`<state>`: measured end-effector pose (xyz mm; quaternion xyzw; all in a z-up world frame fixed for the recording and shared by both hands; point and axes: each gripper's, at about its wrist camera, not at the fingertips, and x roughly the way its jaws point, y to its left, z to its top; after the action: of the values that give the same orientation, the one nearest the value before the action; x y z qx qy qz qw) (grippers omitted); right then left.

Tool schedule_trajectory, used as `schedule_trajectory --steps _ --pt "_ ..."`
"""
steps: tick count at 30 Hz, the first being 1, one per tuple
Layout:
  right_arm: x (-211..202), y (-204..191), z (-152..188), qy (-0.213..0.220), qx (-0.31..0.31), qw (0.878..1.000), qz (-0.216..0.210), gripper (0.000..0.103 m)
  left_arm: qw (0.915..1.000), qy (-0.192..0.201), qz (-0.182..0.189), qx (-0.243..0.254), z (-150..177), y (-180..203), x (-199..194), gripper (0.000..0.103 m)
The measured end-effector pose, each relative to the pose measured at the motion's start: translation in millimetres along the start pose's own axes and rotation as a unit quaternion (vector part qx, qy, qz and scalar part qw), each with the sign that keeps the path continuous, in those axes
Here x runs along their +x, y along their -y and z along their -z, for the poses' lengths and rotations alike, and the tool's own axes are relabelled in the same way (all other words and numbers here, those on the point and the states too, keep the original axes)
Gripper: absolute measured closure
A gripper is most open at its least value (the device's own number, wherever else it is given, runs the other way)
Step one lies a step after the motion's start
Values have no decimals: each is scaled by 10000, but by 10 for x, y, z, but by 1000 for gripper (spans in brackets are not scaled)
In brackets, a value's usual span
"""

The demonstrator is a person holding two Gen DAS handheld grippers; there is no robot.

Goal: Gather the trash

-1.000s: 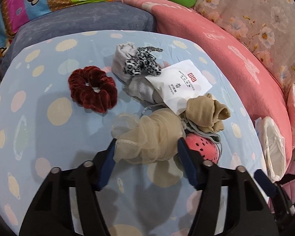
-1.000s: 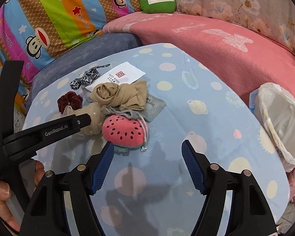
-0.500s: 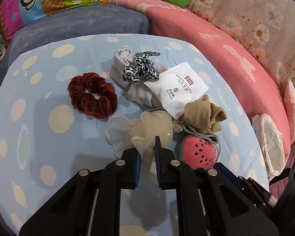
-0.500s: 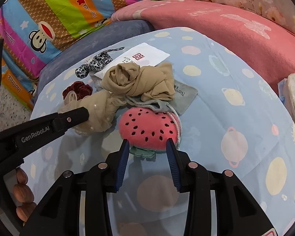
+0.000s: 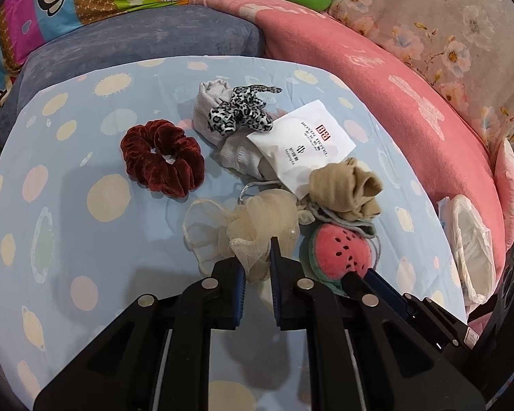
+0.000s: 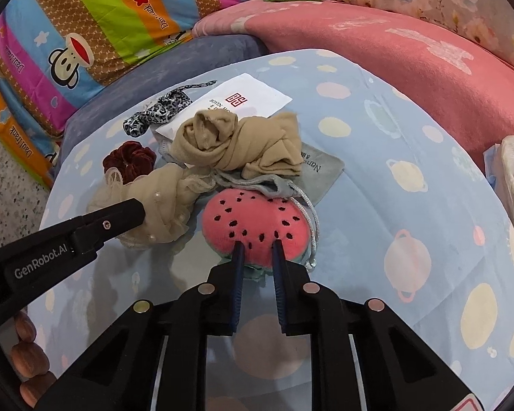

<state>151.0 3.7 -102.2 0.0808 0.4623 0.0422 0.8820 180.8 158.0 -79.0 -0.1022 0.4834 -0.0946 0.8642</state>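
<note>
Covering the table, a pale blue cloth (image 5: 68,171) with planet prints; its near edge is cut off by both frames.
Striped monkey-print bedding (image 6: 85,34), lettering upside down and only partly legible.
Pink blanket (image 5: 377,78) behind the table.
Bin with white bag liner (image 5: 469,239) at the table's right edge; contents hidden.
White paper packet (image 5: 301,144), red square logo, small print too fine to read.
Tan bundled stocking (image 6: 236,144), covering part of a grey pouch (image 6: 322,171) with partial writing.
Watermelon plush (image 6: 253,222), nearest the right gripper (image 6: 257,250); jaws closing, pads pinching its near rim.
Cream mesh scrunchie (image 5: 253,229), pinched in the left gripper (image 5: 257,260), jaws pressed together on it.
Dark red velvet scrunchie (image 5: 161,157).
Leopard-print hair tie (image 5: 240,113) atop grey fabric.
</note>
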Motion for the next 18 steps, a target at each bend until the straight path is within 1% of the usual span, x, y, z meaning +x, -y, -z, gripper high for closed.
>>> schedule_trajectory --steps 2,3,9,12,14,16,18 --pt "-65 17 9 34 9 10000 -26 91 10000 30 -2 26 14 36 -47 91" --pt "-95 24 12 60 14 10000 -32 102 10000 43 0 37 20 60 -74 92" --pt "-364 119 19 265 123 9995 -70 102 9997 186 61 135 58 220 -274 94" --pt "-393 174 22 202 191 9994 -213 101 9996 249 58 144 68 278 -357 94" --pt "-374 195 38 150 261 9991 -314 95 9994 309 11 149 71 284 -403 94" --pt "-329 186 47 74 274 9988 -402 70 9994 330 -19 137 72 260 -423 94" --pt "-266 169 57 6 330 9980 -547 63 9994 332 -74 83 61 197 -416 94"
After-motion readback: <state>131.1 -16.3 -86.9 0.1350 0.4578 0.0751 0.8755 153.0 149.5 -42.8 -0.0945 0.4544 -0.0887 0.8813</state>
